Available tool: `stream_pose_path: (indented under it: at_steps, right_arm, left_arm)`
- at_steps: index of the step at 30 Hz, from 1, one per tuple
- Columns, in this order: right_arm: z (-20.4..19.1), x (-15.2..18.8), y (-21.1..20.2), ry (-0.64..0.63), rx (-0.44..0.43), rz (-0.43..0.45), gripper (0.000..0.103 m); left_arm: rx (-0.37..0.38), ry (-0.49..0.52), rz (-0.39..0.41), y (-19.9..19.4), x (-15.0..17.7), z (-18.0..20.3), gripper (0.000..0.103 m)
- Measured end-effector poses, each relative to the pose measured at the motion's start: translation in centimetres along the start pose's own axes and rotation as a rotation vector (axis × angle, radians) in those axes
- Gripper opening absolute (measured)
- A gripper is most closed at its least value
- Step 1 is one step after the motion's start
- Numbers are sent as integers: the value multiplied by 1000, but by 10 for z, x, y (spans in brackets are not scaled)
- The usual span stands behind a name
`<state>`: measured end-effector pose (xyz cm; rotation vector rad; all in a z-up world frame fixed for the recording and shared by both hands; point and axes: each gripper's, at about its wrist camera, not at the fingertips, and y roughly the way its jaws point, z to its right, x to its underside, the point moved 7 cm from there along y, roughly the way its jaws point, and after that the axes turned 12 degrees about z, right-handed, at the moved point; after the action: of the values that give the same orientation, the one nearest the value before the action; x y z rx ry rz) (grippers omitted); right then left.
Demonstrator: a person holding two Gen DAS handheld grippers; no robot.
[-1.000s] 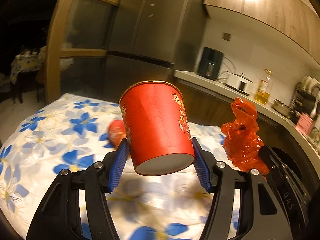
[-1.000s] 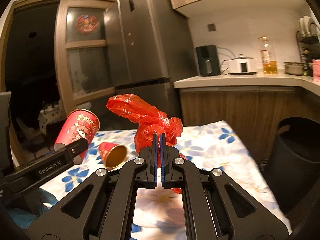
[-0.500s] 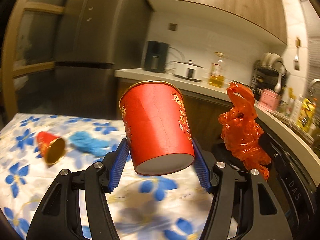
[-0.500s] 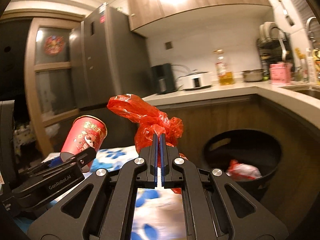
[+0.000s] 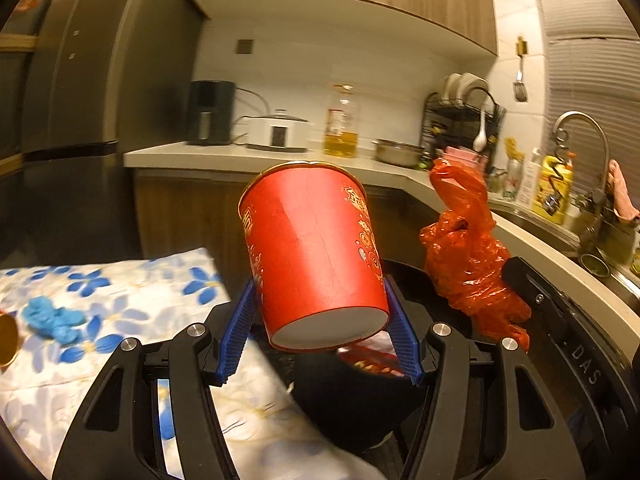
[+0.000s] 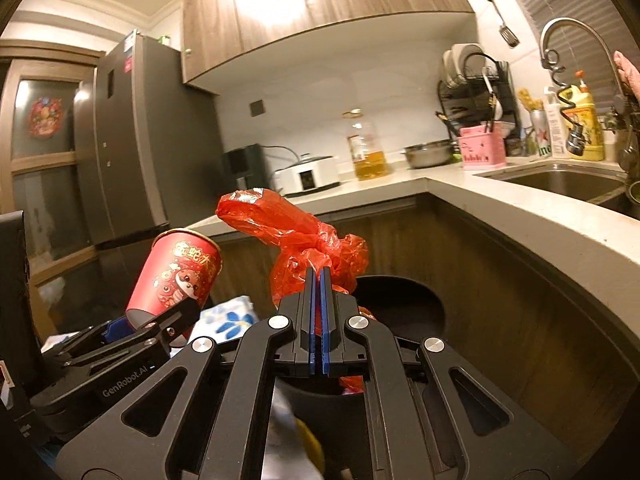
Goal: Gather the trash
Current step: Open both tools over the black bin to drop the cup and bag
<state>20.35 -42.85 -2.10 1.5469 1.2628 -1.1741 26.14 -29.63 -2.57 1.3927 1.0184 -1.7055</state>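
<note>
My left gripper (image 5: pixel 320 312) is shut on a red paper cup (image 5: pixel 316 256), held tilted above the rim of a black trash bin (image 5: pixel 360 408); the cup also shows in the right wrist view (image 6: pixel 176 276). My right gripper (image 6: pixel 319 280) is shut on a crumpled red plastic bag (image 6: pixel 304 236), held over the same bin (image 6: pixel 404 308). The bag shows right of the cup in the left wrist view (image 5: pixel 468 256). Red and white trash lies inside the bin (image 5: pixel 372 354).
A table with a blue-flowered white cloth (image 5: pixel 132 292) stands left of the bin, with a blue crumpled wad (image 5: pixel 52 316) and a gold-rimmed cup edge (image 5: pixel 6 340) on it. A curved kitchen counter (image 6: pixel 520 216) with sink wraps around behind. A fridge (image 6: pixel 140 140) stands at left.
Both grippers have swung right from over the table to above the black bin, still holding the cup and the bag. The table has slid to the left of view.
</note>
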Motion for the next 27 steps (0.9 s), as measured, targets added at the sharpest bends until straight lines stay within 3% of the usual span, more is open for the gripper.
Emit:
stream_pose_path:
  at_steps: [8, 19, 27]
  right_arm:
    - [18, 1, 14, 4, 13, -9, 2]
    - [22, 8, 28, 26, 12, -35, 2]
    - [27, 20, 45, 47, 5, -100, 7]
  left_arm:
    - [58, 8, -34, 26, 9, 20, 61]
    - [78, 14, -56, 50, 16, 28, 61]
    - [19, -44, -59, 49, 17, 2, 77]
